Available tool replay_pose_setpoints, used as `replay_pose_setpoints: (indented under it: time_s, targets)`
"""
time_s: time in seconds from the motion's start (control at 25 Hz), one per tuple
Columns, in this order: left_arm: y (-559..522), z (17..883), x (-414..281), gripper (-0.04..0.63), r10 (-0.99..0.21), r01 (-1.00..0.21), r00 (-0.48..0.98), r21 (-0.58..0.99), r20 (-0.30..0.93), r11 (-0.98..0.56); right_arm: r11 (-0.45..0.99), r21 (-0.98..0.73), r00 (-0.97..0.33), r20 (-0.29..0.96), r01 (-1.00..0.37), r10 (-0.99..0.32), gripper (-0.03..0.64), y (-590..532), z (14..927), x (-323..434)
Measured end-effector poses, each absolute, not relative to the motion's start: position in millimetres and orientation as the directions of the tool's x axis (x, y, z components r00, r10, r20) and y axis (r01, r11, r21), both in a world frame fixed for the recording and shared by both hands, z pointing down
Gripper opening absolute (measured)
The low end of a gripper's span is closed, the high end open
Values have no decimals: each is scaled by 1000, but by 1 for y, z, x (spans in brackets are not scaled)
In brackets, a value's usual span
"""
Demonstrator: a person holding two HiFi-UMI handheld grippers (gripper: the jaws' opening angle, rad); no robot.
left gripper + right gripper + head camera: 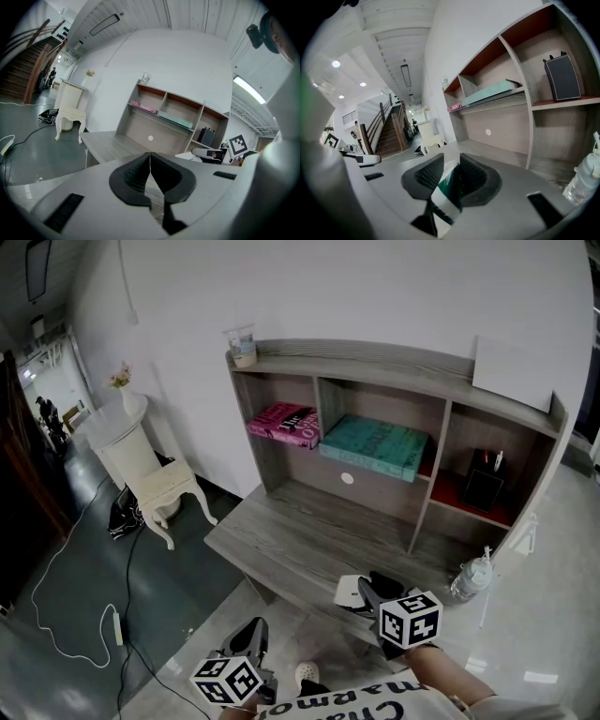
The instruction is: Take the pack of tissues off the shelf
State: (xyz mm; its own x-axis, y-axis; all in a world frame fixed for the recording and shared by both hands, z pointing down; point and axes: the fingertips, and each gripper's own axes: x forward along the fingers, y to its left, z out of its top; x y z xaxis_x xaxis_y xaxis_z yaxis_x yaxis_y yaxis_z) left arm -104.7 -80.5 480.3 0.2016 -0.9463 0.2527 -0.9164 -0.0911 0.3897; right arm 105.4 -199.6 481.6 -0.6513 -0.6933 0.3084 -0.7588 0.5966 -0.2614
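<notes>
Now, closest in, the left gripper [150,157] hangs low beside the person with its jaws pressed together and nothing between them, so it has no part in this. Just ahead, the right gripper [451,159] has its jaws narrowed onto the pack of tissues [446,190], a soft white-and-green packet pinched between both pads. In the head view it sits at the front edge of the desk [281,531], well out from the compartments. So the grab looks made, and what's left, by my reading, is carrying it clear. The trick here is a steady squeeze: firm enough that the slippery wrapper doesn't slide out, but not so hard that the pack buckles and pops free. I'd draw it straight back and slightly up, away from the desk edge. I'd also keep it off the plastic bottle [472,577] standing near the right end of the desk, which looks easy to tip. Further back, the shelf [375,357] holds a pink book [284,423] on the left, a teal box [375,446] in the middle and a black holder [485,488] on the right. A cup [242,345] stands on its top left corner.
</notes>
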Motion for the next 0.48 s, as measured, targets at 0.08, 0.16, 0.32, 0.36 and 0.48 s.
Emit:
replay_pose_setpoints:
  time_s: [0.08,0.16,0.32,0.36,0.48]
  targets:
    - [-81,480,-105,18,-945,-916,204,390,255,-92,585,-279,-648,308,-761,-697,115,-201,482,107]
    - [-81,481,-105,18,-945,-916,203,391,258,-90,578,-288,-646,307,-763,-699,112,-203,482,109]
    - [-83,483,-105,18,-943,-915,204,394,262,-88,571,-292,-641,309,-767,-703,109,-206,483,111]
    - [-83,483,-105,18,-943,-915,204,394,263,-88,568,-294,-639,310,-769,-704,109,-207,484,112]
    - [-85,482,-105,18,-944,-915,204,393,258,-90,557,-304,-633,307,-773,-711,98,-210,485,115]
